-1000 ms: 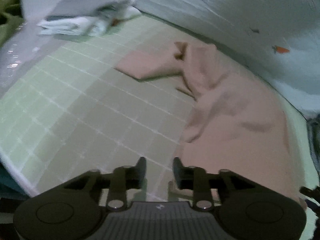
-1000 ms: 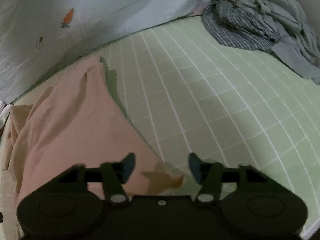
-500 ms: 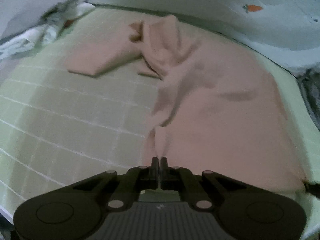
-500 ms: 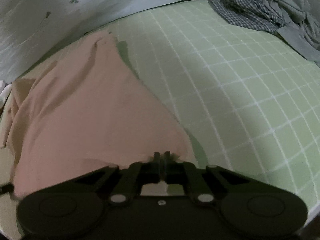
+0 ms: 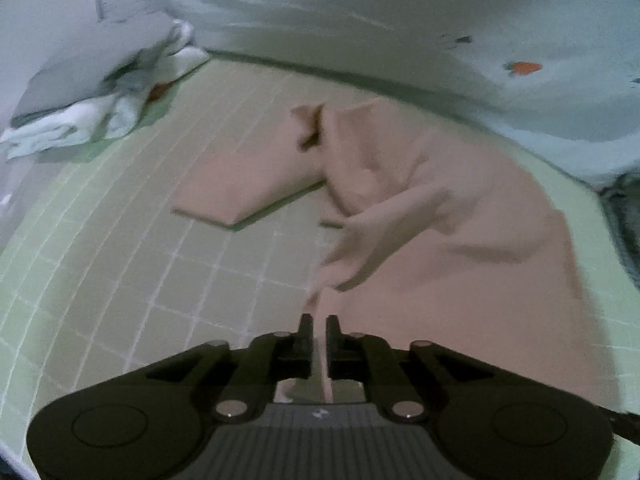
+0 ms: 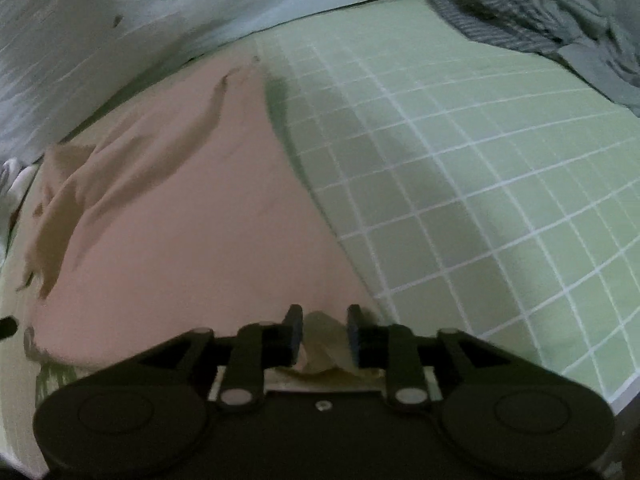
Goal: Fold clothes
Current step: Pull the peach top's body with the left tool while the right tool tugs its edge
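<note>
pink garment gripped at its near hem, fold barely begun

the pink garment (image 5: pixel 460 240) was seen spread over the green checked sheet (image 5: pixel 140 260), filling the centre and right of the left wrist view and the left half of the right wrist view. one sleeve was laid out flat toward the upper middle of the left view, while the cloth beside it was bunched and creased. no fold of the body was made out yet.

the left gripper (image 5: pixel 319 334) was set narrow, with a thin edge of the garment running up between its jaws; these had just been opening a little, and whether the pads pressed on the cloth could not be told. the right gripper (image 6: pixel 322 328) stood slightly wider, its jaws also just opened further, with a crumpled lump of hem between them and a small gap on either side.

a stack of folded clothes (image 5: pixel 100 100) lay at the upper left of the left view, judged as finished work. a heap of unfolded clothes (image 6: pixel 560 8) at the upper right of the right view was judged as left to do.
</note>
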### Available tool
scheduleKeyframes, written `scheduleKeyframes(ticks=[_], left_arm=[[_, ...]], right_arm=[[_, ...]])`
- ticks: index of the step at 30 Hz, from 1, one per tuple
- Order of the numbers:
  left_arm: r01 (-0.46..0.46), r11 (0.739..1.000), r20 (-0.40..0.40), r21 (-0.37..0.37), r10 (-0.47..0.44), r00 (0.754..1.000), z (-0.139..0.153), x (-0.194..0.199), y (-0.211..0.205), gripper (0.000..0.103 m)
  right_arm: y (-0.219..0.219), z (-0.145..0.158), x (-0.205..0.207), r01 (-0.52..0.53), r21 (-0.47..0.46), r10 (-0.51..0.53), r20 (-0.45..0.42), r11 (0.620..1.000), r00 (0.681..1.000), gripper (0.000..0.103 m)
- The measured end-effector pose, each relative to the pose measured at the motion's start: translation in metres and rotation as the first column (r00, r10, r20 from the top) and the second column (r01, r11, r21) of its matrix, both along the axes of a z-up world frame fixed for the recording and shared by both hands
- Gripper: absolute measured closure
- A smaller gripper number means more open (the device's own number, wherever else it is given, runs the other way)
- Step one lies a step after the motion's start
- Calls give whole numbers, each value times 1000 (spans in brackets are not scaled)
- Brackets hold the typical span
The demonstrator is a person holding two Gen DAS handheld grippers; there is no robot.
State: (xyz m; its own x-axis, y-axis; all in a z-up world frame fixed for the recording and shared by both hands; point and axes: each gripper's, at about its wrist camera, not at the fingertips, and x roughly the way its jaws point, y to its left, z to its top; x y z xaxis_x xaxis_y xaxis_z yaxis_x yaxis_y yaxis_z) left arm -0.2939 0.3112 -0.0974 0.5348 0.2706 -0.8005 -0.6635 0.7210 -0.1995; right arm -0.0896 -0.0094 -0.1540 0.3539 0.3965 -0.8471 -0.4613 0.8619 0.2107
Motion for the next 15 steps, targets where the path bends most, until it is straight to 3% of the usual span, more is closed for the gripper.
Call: scheduleKeyframes(ticks=[2,6,8,11,13,15], left_arm=[[31,1000,10,0,-31,999,1,6,0,79],[68,997,-63,30,-66,996,-11,28,1,63],[93,995,-99,29,-90,991,-20,36,2,64],[120,993,-122,-3,-120,985,-31,41,3,77],[125,992,-130,-3,-124,984,-33,39,1,99],[136,991,-106,5,-135,985,-31,32,-1,101]], right_arm=[[2,0,1,29,5,-29,1,1000,1000,75],[4,1,-6,67,8,-67,14,998,998,67],[3,2,-11,86,12,-86,27,996,996,61],[0,4,-18,104,13,-104,39,994,994,60],[-4,6,-22,113,9,-114,45,994,992,59],[-8,5,-23,130,6,-130,44,991,990,59]])
